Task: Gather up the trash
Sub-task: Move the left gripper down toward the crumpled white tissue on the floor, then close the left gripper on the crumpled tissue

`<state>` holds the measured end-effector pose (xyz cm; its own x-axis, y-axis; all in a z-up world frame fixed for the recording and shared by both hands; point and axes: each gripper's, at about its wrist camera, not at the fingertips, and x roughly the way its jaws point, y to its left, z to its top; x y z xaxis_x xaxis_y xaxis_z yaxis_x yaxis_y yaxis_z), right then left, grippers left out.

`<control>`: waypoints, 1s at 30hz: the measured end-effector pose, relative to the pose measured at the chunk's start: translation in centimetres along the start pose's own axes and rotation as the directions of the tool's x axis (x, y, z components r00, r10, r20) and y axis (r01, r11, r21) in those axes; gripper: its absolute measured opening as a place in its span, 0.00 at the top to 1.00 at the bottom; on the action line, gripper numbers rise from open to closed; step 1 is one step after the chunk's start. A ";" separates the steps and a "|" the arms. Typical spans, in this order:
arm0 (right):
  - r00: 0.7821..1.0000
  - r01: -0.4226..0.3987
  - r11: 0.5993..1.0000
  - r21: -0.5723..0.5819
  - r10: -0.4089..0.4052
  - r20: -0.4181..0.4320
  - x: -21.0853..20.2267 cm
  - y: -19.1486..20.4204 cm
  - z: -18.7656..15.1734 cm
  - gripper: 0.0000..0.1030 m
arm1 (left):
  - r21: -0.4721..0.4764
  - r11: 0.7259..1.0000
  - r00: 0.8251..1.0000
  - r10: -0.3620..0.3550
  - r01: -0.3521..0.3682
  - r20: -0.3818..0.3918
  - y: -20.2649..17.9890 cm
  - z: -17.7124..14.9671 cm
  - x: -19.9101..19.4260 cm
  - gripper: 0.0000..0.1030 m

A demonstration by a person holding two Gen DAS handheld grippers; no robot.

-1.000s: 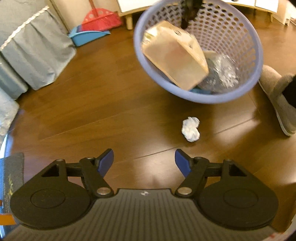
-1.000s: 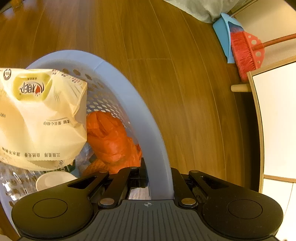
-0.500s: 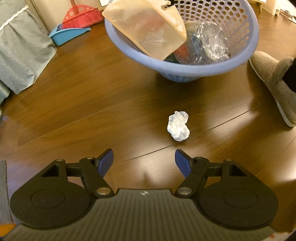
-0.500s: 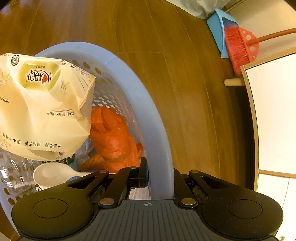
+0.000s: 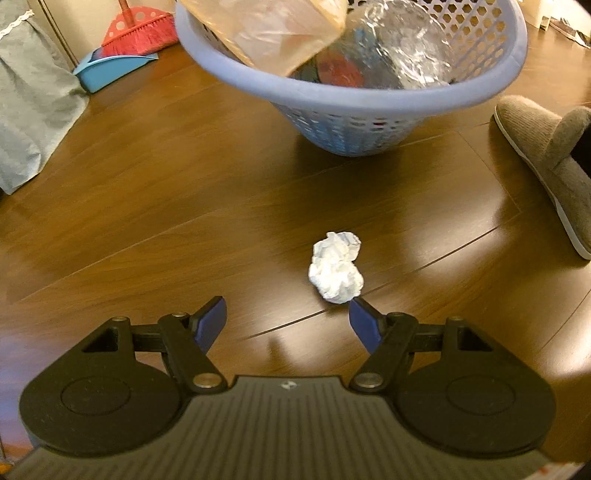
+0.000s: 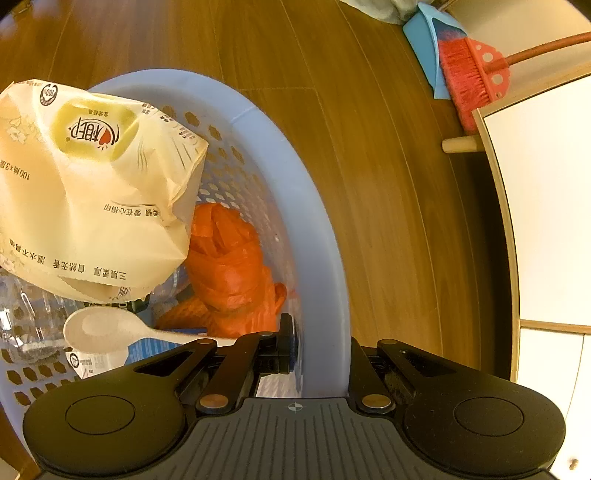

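Left wrist view: the left gripper (image 5: 287, 314) hangs low over the wooden floor (image 5: 155, 206) with its jaws spread wide and nothing between them. The crumpled paper ball (image 5: 335, 266) lies on the floor at about one o'clock from the gripper, just beyond the right-hand blue fingertip (image 5: 364, 320) and off the centre line between the two. It looks light, soft and loosely wadded, so it should crush easily and weigh next to nothing; the smooth floor may let it skid if a finger nudges it sideways. A sensible hold is across its narrower middle, with the jaws centred over it first. At twelve o'clock the lavender basket (image 5: 369, 99) hangs tilted above the floor, with a tissue pack (image 5: 266, 29) and a clear crumpled plastic (image 5: 406, 44) inside. A slipper (image 5: 543, 155) sits at two o'clock, a broom and dustpan (image 5: 125, 48) at ten.

Right wrist view: the right gripper (image 6: 317, 354) is closed on the basket's rim (image 6: 325, 295), one finger inside the wall and the other outside, so it carries the basket. Inside lie the cream tissue pack (image 6: 92, 192) at ten o'clock, an orange plastic bag (image 6: 232, 266) at eleven and a white spoon (image 6: 107, 328) lower left. The rim is stiff, thick plastic and seems to give a firm hold, though the load hangs off one side.
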<state>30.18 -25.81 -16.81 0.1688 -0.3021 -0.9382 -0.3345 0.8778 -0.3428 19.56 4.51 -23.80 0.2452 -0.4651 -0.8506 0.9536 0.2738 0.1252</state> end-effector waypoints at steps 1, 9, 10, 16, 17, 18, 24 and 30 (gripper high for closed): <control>1.000 0.000 1.000 0.000 0.000 0.000 0.0 0.0 0.0 1.00 | 0.000 1.000 1.000 -0.004 0.004 0.002 -0.1 0.0 0.2 0.32; 1.000 0.008 1.000 0.005 -0.008 -0.003 -0.2 -0.4 -0.4 1.00 | -0.033 0.999 0.999 -0.038 0.038 0.009 -0.3 0.4 1.9 0.37; 1.000 0.010 1.000 0.005 -0.010 -0.003 -0.2 -0.4 -0.4 1.00 | -0.033 0.999 0.999 -0.041 0.041 0.010 -0.3 0.5 2.1 0.39; 1.000 0.012 1.000 0.020 -0.012 -0.007 -0.6 0.1 -0.3 1.00 | -0.036 0.996 0.997 -0.076 0.076 0.006 -1.1 1.1 3.7 0.49; 1.000 0.012 1.000 0.020 -0.012 -0.007 -0.6 0.1 -0.3 1.00 | -0.034 0.996 0.997 -0.081 0.081 0.001 -1.2 1.1 3.9 0.50; 1.000 0.011 1.000 0.021 -0.011 -0.007 -0.6 0.0 -0.2 1.00 | -0.033 0.996 0.996 -0.086 0.086 -0.005 -1.3 1.1 4.3 0.50; 1.000 0.008 1.000 0.023 -0.008 -0.007 -0.6 -0.1 -0.2 1.00 | -0.064 0.994 0.995 -0.095 0.093 -0.035 -1.2 1.1 5.8 0.71; 1.000 0.014 1.000 0.015 -0.014 -0.004 -0.5 0.0 -0.1 1.00 | -0.045 0.994 0.994 -0.097 0.095 -0.045 -0.5 0.5 5.6 0.79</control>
<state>29.99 -25.69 -16.32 0.1701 -0.3157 -0.9335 -0.3183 0.8789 -0.3553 20.54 1.34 -28.41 0.1433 -0.4511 -0.8809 0.9638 0.2660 0.0206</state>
